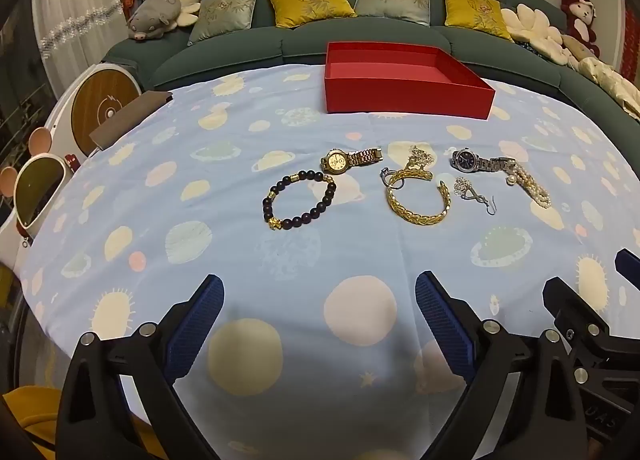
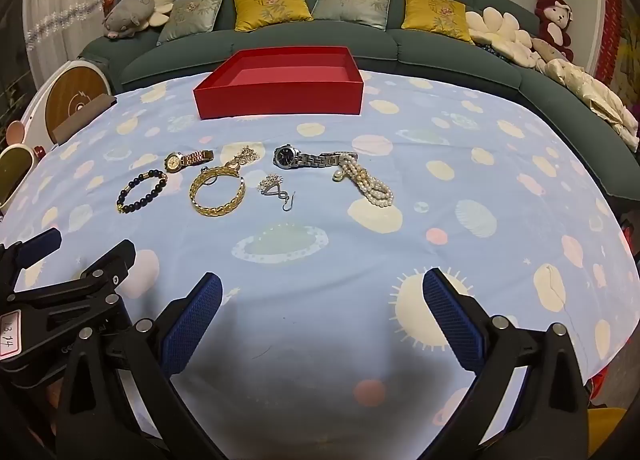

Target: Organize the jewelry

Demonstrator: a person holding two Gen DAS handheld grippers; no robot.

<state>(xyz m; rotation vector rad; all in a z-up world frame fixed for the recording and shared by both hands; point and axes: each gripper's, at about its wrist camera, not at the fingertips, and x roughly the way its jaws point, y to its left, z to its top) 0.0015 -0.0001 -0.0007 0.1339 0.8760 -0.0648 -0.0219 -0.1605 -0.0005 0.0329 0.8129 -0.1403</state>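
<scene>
An empty red box [image 1: 404, 98] [image 2: 280, 100] stands at the table's far side. In front of it lie a gold watch [image 1: 349, 159] [image 2: 186, 159], a dark bead bracelet [image 1: 298, 199] [image 2: 141, 190], a gold bangle [image 1: 418, 202] [image 2: 218, 194] with a gold chain [image 1: 419, 158] [image 2: 244, 156] behind it, a silver earring [image 1: 474, 192] [image 2: 278, 190], a silver watch [image 1: 480, 161] [image 2: 310, 158] and a pearl bracelet [image 1: 530, 184] [image 2: 370, 182]. My left gripper [image 1: 320, 292] and right gripper [image 2: 322, 290] are both open and empty, side by side over the near table, short of the jewelry.
The table wears a light blue planet-print cloth [image 1: 200, 188] [image 2: 480, 188]. A teal sofa [image 1: 380, 32] [image 2: 360, 32] with cushions and plush toys curves behind it. A white round device [image 1: 104, 100] [image 2: 68, 100] and a brown folder [image 1: 132, 116] sit at the left edge.
</scene>
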